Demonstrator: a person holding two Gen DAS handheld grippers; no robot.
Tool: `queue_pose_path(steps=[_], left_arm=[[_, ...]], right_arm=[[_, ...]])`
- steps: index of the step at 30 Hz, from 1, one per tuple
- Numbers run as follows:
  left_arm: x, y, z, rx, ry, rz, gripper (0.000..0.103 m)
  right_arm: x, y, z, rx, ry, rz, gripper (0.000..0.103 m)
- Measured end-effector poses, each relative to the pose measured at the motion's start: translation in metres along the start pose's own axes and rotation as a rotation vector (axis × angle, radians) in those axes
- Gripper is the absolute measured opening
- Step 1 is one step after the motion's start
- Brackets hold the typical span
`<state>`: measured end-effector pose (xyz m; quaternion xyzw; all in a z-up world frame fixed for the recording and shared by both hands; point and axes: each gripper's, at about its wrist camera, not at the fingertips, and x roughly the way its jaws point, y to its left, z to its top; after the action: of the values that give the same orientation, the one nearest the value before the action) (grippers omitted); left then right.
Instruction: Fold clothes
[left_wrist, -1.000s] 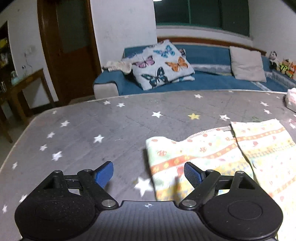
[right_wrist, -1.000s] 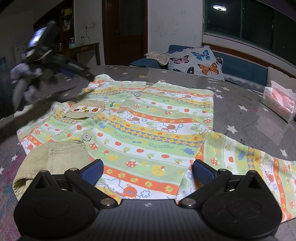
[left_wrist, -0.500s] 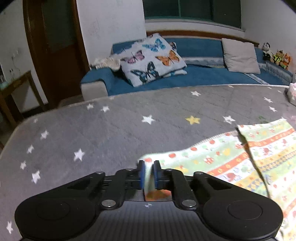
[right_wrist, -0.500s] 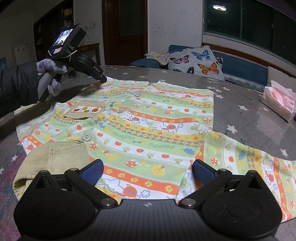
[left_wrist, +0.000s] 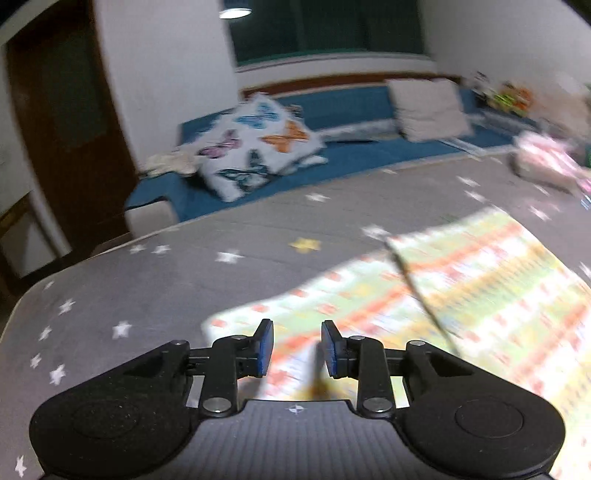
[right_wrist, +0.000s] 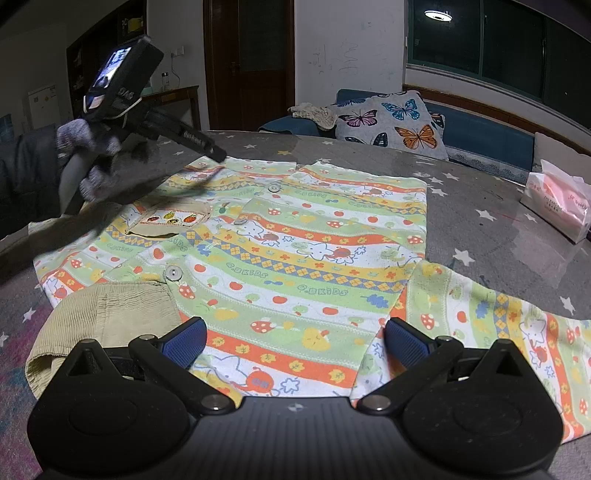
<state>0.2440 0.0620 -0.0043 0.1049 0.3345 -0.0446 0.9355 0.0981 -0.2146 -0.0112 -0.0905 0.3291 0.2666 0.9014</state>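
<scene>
Only real container I can see is the pink tissue pack (right_wrist: 557, 205) at 2 o'clock on the star-print cover (right_wrist: 480, 206); can't tell what's inside. The kids' shirt (right_wrist: 295, 251) lies flat dead center, tan corduroy piece (right_wrist: 103, 317) at 8 o'clock. My left gripper (left_wrist: 297, 349) was pinched on the sleeve (left_wrist: 332, 295) half a second ago; now its jaws are opening, narrow gap, blurry cloth edge between them, not pressed. My right gripper (right_wrist: 293, 341) hasn't budged: spread wide over the hem, holding nothing.
</scene>
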Motion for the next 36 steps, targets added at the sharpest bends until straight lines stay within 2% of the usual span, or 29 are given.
queue_pose_path(steps=[2, 5, 8, 10, 15, 22, 25, 31, 36], left_arm=[[0.003, -0.011, -0.002, 0.028, 0.019, -0.036, 0.031], [0.016, -0.021, -0.002, 0.049, 0.044, -0.035, 0.033], [0.024, -0.024, 0.003, 0.051, 0.027, -0.027, 0.040], [0.029, -0.025, 0.005, 0.052, 0.017, -0.018, 0.049], [0.044, -0.034, 0.016, 0.083, -0.012, 0.033, 0.060], [0.056, -0.030, 0.026, 0.024, 0.019, 0.061, 0.077], [0.044, -0.024, 0.021, 0.000, 0.029, 0.060, 0.087], [-0.011, -0.004, 0.004, -0.071, -0.002, 0.100, 0.097], [-0.067, 0.022, -0.032, -0.160, -0.015, 0.187, 0.099]], right_arm=[[0.000, 0.000, 0.000, 0.000, 0.000, 0.000, 0.103], [0.000, 0.000, 0.000, 0.000, 0.000, 0.000, 0.103], [0.000, 0.000, 0.000, 0.000, 0.000, 0.000, 0.103], [0.000, 0.000, 0.000, 0.000, 0.000, 0.000, 0.103], [0.000, 0.001, 0.000, 0.001, 0.000, 0.001, 0.103], [-0.001, 0.001, 0.000, 0.003, 0.000, 0.002, 0.103], [0.000, 0.001, 0.000, 0.002, 0.000, 0.001, 0.103], [-0.001, 0.001, 0.000, 0.002, 0.000, 0.001, 0.103], [-0.001, 0.001, 0.000, 0.002, 0.000, 0.001, 0.103]])
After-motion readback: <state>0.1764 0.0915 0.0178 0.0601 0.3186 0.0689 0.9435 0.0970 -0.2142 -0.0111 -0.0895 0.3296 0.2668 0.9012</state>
